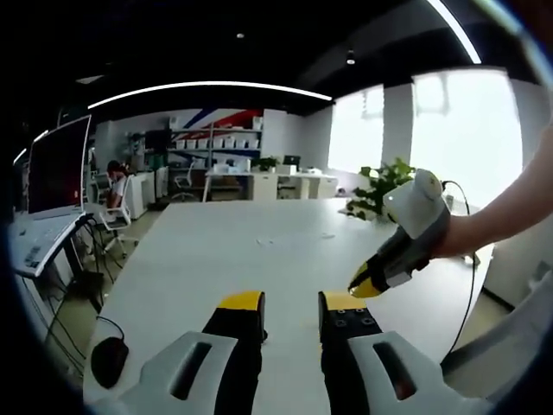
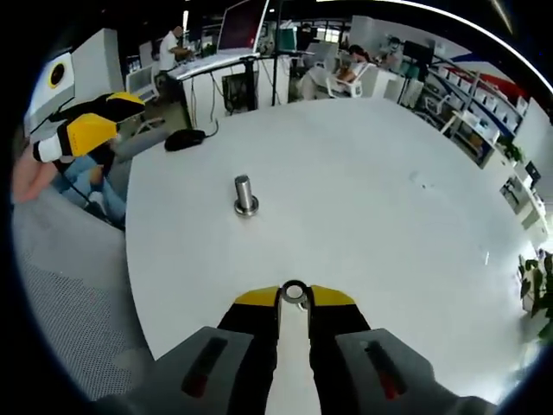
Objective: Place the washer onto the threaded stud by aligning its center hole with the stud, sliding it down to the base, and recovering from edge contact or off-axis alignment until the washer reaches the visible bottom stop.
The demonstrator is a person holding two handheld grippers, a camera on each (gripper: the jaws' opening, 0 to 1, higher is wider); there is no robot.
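Observation:
A short metal threaded stud with a wider base stands upright on the round white table. My right gripper is shut on a small metal washer, held at the jaw tips well short of the stud and a little to its right. In the left gripper view my left gripper stands open over the table with nothing between its yellow-tipped jaws. The right gripper, held by a hand, comes in from the right there. The left gripper hangs off the table's far-left edge in the right gripper view.
A black mouse lies near the table's far edge, also the mouse at lower left. A monitor and desk stand left, a plant beyond the table. Seated people and office desks lie further back.

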